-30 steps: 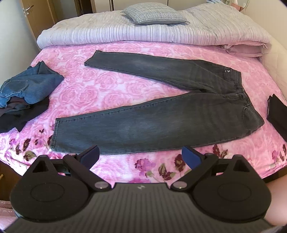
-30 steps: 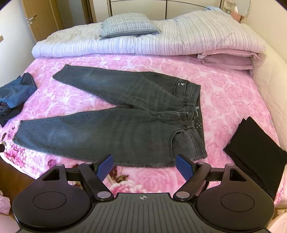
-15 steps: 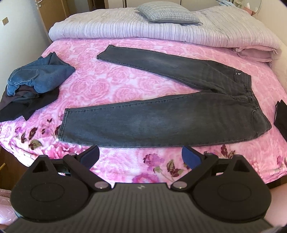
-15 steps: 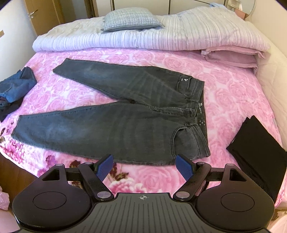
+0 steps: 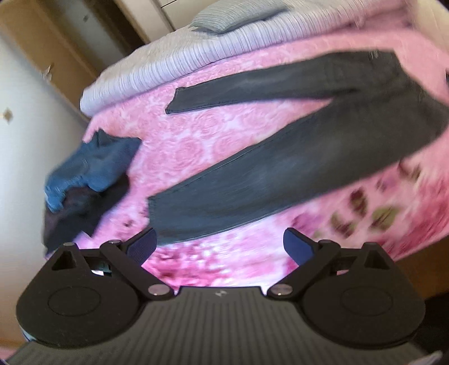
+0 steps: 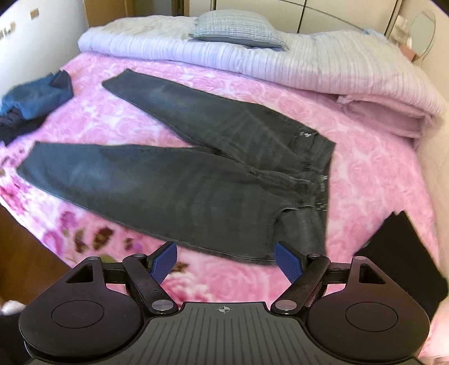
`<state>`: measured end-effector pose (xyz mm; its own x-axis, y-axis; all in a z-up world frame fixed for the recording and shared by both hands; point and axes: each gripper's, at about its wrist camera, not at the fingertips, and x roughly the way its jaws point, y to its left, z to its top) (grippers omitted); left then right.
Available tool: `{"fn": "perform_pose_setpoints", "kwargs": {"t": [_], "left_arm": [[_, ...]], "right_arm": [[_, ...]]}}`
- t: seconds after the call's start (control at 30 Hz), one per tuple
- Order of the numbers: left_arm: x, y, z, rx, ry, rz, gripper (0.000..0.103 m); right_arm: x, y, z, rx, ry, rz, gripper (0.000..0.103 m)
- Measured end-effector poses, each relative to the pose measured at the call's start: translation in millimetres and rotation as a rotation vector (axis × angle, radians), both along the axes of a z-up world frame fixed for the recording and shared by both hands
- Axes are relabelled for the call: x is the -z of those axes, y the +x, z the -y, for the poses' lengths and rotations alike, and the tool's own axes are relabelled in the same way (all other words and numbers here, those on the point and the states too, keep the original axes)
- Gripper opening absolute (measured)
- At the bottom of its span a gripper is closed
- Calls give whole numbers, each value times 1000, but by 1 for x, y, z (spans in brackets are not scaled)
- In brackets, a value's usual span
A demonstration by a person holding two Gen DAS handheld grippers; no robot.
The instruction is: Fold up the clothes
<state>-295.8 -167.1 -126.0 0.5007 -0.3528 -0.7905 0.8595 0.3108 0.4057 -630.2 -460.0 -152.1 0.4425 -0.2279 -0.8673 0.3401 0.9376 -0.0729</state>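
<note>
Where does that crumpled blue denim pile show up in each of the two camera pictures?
Left wrist view: blue denim pile sits at the left, on the pink bedspread, left of the near leg of the dark grey jeans.
Right wrist view: pile at the far left edge, upper part.
Shared landmark: the checked pillow on the pale ribbed quilt.

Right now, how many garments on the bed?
3 clear: dark grey jeans spread mid-bed, blue denim crumpled at left edge atop dark cloth, black folded item at right edge. More may hide.
</note>
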Motion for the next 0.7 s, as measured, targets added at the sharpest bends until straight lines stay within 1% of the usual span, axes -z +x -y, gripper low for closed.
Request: {"fn": "perform_pose_setpoints", "kwargs": {"t": [0.1, 0.17, 0.23, 0.3, 0.33, 0.37, 0.4, 0.43, 0.5, 0.57, 0.63, 0.67, 0.7], "left_arm": [[21, 13, -8, 49, 46, 47, 93], [41, 24, -9, 99, 69, 94, 93], [65, 35, -7, 171, 94, 153, 93], [94, 50, -2, 253, 127, 207, 92], [111, 58, 1, 296, 148, 227, 90], [126, 67, 4, 332, 169, 244, 85], [142, 75, 8, 362, 189, 263, 81], [158, 84, 10, 393, 210, 284, 80], [188, 98, 13, 455, 243, 309, 77], [212, 109, 14, 523, 271, 318, 76], [235, 118, 14, 590, 296, 329, 73], [242, 120, 13, 620, 295, 342, 72], [247, 122, 13, 648, 286, 356, 74]], "right_arm": [[4, -3, 2, -2, -11, -7, 80], [6, -3, 1, -14, -42, -17, 80], [13, 0, -1, -41, -78, -35, 80], [26, 5, -4, -73, -106, -70, 80], [34, 8, -5, -89, -119, -90, 80], [43, 11, -7, -102, -134, -109, 80], [52, 14, -8, -114, -152, -126, 75], [62, 18, -10, -123, -166, -140, 66], [82, 27, -12, -141, -188, -168, 57], [103, 37, -14, -159, -209, -196, 56], [120, 44, -10, -153, -212, -216, 55], [127, 47, -8, -147, -213, -225, 55], [133, 51, -7, -142, -214, -230, 55]]}}
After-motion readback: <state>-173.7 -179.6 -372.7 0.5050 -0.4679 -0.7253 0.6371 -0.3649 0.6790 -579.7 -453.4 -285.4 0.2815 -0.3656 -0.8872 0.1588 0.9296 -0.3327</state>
